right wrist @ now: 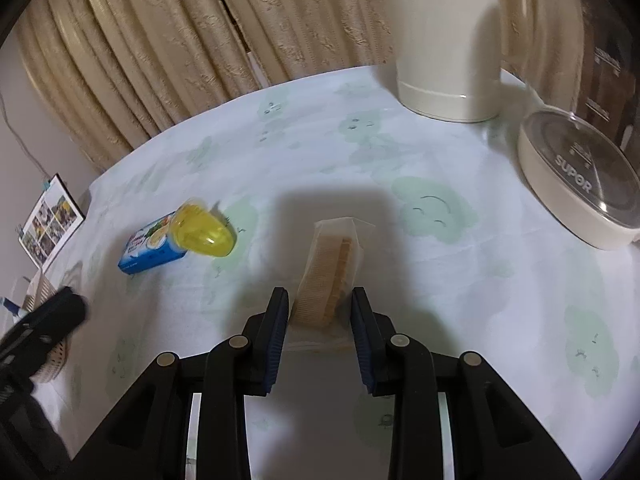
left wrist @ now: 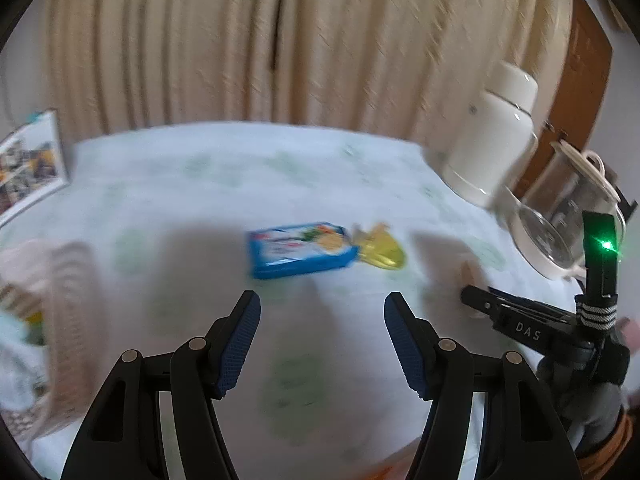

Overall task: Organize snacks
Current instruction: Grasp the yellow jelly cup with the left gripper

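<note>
"SUPOR" on the clear lid [right wrist: 588,172]; "DAS" on the right tool [left wrist: 528,330].

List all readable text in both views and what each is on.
"SUPOR": on the clear lid of the cooker.
"DAS": on the right gripper's body, as the left wrist view shows it.
Blue box: printed text is there, but too blurred to read in either view.
Photo sheet: pictures only at this size, no legible words.
Kettle, yellow cup and wafer pack: no text visible.
</note>
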Motion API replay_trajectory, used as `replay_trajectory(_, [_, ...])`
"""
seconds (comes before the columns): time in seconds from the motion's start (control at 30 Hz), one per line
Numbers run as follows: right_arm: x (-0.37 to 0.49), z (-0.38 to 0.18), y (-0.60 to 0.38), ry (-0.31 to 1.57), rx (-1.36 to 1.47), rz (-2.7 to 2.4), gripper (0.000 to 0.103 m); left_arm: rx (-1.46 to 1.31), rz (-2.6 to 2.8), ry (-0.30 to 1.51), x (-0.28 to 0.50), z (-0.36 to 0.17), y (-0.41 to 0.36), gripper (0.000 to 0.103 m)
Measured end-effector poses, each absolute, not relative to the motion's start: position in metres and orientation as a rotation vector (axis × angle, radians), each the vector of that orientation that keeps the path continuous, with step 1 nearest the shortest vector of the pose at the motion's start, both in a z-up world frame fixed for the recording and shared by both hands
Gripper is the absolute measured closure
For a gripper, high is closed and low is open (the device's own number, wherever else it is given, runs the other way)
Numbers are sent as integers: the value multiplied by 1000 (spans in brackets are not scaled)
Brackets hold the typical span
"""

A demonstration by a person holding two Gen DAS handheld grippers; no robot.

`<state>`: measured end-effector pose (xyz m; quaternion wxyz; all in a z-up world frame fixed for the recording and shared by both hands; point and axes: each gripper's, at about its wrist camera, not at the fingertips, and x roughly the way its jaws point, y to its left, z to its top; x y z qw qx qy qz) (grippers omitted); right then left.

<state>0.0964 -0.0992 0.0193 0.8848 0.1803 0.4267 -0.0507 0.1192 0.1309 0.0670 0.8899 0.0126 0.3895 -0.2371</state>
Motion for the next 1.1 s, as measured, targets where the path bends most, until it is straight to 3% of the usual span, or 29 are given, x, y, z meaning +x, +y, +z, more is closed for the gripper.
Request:
replay_trajectory(0.7, [88,27,-130,846,504,-115,74,395,-544,738,171,24,23,39])
replay_trajectory(0.77, [86,28,-129,843,507,-116,74,417,-551,750,174,19,18,52])
replay_trajectory(0.83, [86,28,-128,841,506,-114,74,427,-555,756,177,16,16,57])
replay_trajectory(1.1, [83,31,-129,831,517,-111,74,383,-563,749,174,18,22,58])
